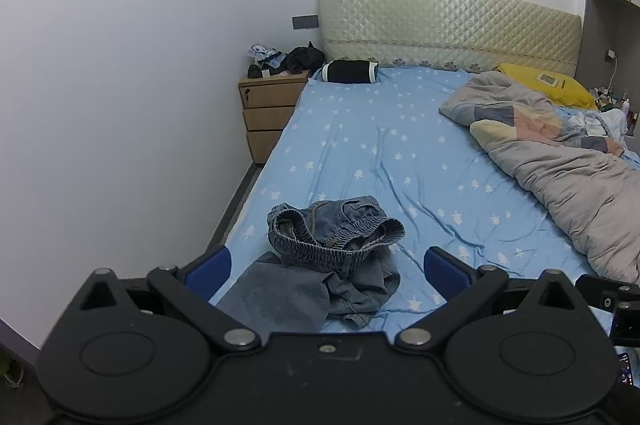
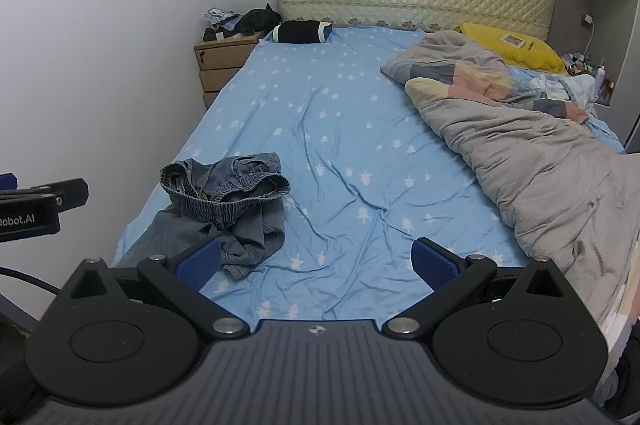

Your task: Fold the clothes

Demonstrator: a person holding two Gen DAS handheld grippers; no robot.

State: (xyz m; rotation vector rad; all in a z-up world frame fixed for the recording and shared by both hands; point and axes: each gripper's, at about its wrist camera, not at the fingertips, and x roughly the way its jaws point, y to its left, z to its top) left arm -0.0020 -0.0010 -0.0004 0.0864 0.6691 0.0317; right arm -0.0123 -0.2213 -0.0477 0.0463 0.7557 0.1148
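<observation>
A crumpled pair of blue denim pants (image 1: 332, 257) with an elastic waistband lies in a heap near the foot of the bed, on its left side. It also shows in the right wrist view (image 2: 228, 213). My left gripper (image 1: 328, 271) is open and empty, held just before the heap with the pants between its blue fingers (image 1: 210, 267). My right gripper (image 2: 316, 259) is open and empty, to the right of the pants; its left finger (image 2: 200, 259) overlaps the heap's edge in view. Part of the left gripper (image 2: 44, 201) shows at the right wrist view's left edge.
The bed has a light blue sheet (image 1: 380, 153) with white tree prints. A grey patchwork duvet (image 1: 560, 161) is bunched along the right side. A yellow pillow (image 1: 544, 83), a black roll pillow (image 1: 350, 71) and a padded headboard (image 1: 448, 29) lie at the far end. A wooden nightstand (image 1: 266, 113) stands left, by the wall.
</observation>
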